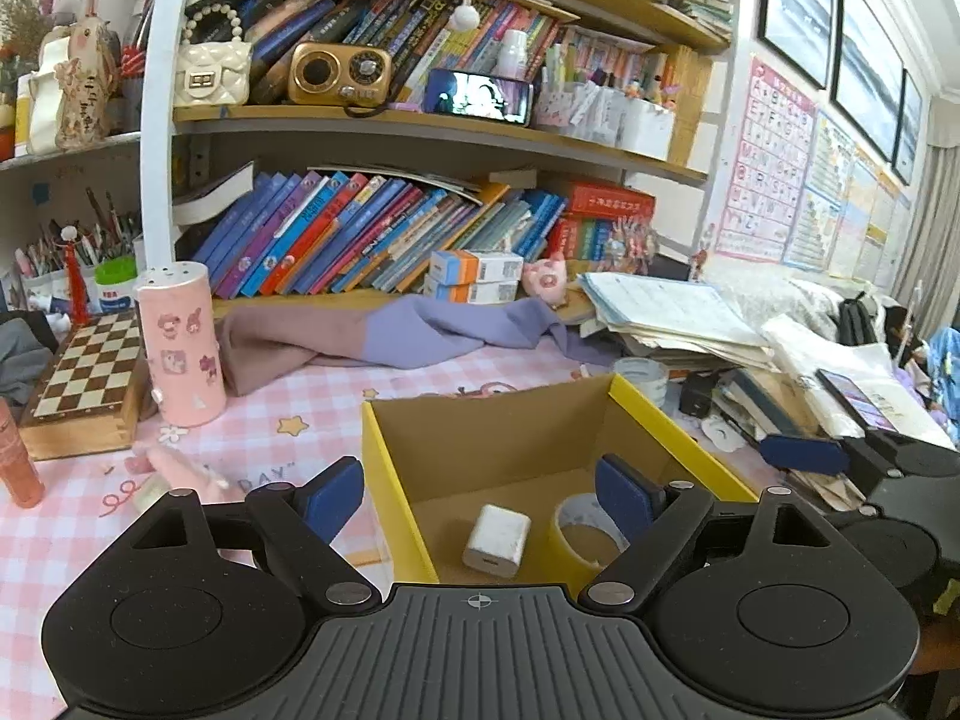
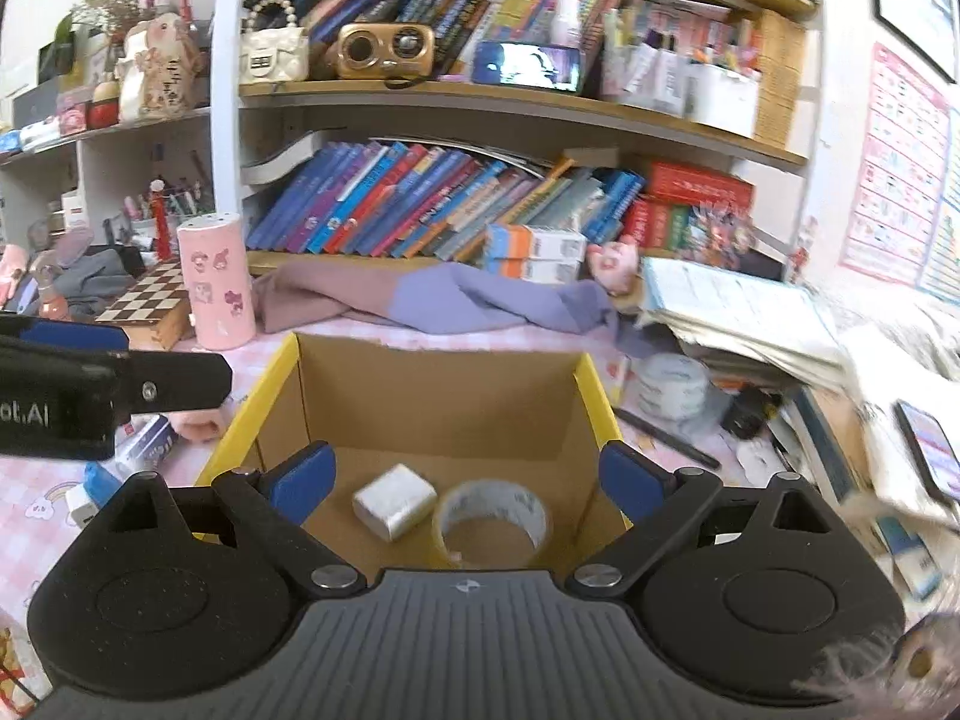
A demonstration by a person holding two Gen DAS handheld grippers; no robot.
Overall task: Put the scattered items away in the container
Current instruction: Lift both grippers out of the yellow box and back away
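We have both tongs hanging above the yellow-edged cardboard box [image 2: 438, 402], and both are empty: the left tongs [image 1: 480, 495] stand wide apart with nothing between them, and the right tongs [image 2: 465, 474] likewise gape over the box floor. Just ahead of and below the right tongs lie the white charger block [image 2: 394, 501] and the roll of clear tape [image 2: 492, 516], side by side and nearly touching, so those two are already stowed

To do the next fetch well, we judge we should lift clear of the box walls before swinging out, then pick something lone and firm. To the right of the right tongs, outside the box, a second tape roll [image 2: 672, 387] and a black pen [image 2: 666, 438] sit near each other; to the left of the left tongs a small pink toy [image 1: 174, 462] lies on the checked cloth [image 1: 288, 396]

Readable writing is scant: "DAY" on the cloth by the left tongs, and "ot.AI" on the left tool's side as the right camera sees it. The book spines are too blurred to read
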